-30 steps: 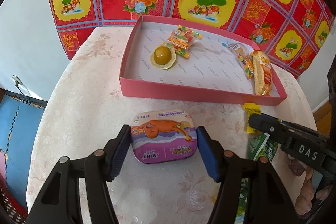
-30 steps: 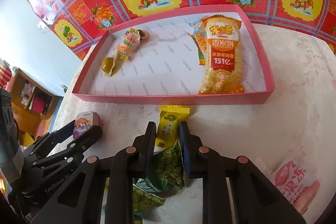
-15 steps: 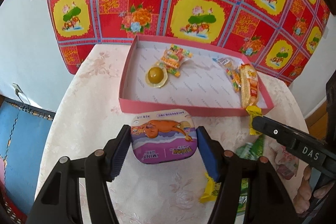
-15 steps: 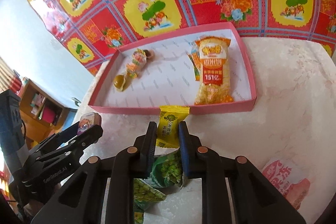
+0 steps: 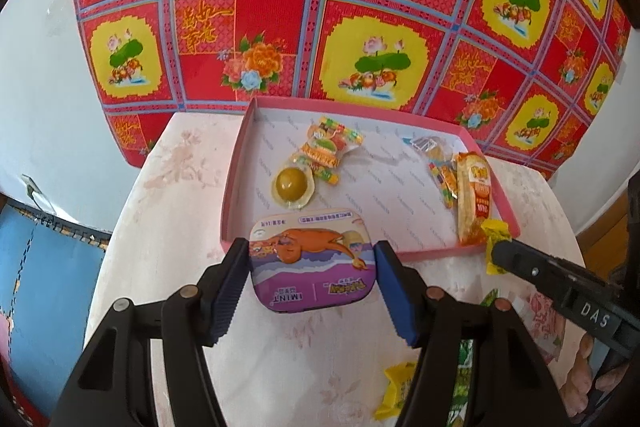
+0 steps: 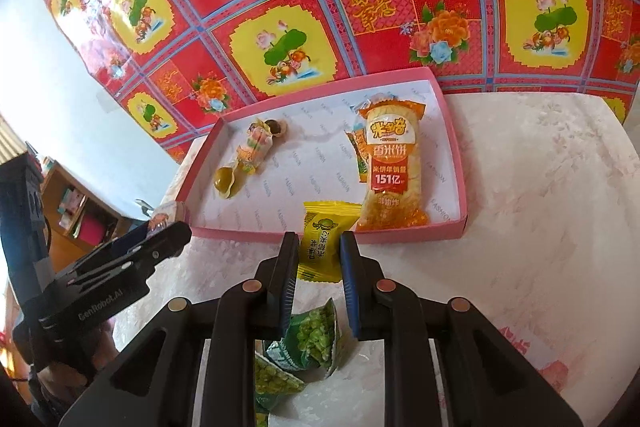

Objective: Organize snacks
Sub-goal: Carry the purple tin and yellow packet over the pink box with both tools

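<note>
Two grippers are raised above the table (image 5: 192, 195), each carrying a snack toward the pink tray (image 5: 234, 187). In the left wrist view, the left gripper (image 5: 312, 273) points forward and down, its blue-padded jaws set wide and pressed against both short sides of a purple mint tin (image 5: 312, 263), which is held flat with its far edge over the tray's near wall. At the right of that view the right gripper (image 5: 494, 247) reaches in level from the near right, a yellow packet (image 5: 496, 233) at its tip, beside the tray's near right corner. In the right wrist view the jaws stand narrow, pinching the yellow packet (image 6: 324, 241) upright by its sides; its top overlaps the tray's near wall (image 6: 240, 231). Inside the tray lie a rice-cracker bag (image 6: 394, 167) at the right and a wrapped plum (image 6: 226, 181) with a colourful candy pack (image 6: 254, 149) at the left. Green pea packets (image 6: 316, 337) lie on the table under the right gripper (image 6: 320, 267). A pink wrapper (image 6: 552, 371) lies at the near right, too blurred to read.
</note>
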Available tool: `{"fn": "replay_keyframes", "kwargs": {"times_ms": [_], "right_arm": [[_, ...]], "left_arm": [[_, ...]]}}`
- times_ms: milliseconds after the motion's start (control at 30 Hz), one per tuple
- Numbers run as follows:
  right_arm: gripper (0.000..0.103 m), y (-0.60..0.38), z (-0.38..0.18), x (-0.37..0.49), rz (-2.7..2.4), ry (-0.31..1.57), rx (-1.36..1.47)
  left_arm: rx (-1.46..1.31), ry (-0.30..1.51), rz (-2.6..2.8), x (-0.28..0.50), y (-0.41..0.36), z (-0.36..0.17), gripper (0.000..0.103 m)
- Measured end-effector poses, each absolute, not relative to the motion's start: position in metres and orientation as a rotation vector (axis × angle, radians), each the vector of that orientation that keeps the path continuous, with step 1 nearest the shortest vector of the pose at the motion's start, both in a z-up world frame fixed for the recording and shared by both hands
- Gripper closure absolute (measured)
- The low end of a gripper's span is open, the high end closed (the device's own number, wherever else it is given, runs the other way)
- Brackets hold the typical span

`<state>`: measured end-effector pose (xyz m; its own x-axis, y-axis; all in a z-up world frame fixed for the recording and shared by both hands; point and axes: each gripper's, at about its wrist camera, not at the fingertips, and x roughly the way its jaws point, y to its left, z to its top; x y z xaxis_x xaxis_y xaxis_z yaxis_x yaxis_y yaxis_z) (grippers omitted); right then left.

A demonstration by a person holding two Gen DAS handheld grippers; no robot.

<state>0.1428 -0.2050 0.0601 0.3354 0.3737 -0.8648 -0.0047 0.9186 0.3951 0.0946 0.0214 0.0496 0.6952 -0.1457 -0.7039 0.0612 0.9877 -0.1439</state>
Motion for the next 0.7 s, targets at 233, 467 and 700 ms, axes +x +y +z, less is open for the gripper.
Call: {"fn": "replay_keyframes", "kwargs": {"times_ms": [233,467,700], "right_arm": [[0.081,-0.202,0.057,0.157,0.259,1.206,0.336],[0.081,-0.196,0.049,0.171,0.266,1.211,0.321],[0.081,-0.189,0.04,0.183,0.279,1.223,0.301]], "left_arm": [[-0.092,0.786,-0.125,0.114,0.014,0.051,0.037],[-0.088,0.8,-0.13,0.133,0.008,0.04,0.037],[-0.07,0.8,-0.124,0.148,0.005,0.029,0.037]]}}
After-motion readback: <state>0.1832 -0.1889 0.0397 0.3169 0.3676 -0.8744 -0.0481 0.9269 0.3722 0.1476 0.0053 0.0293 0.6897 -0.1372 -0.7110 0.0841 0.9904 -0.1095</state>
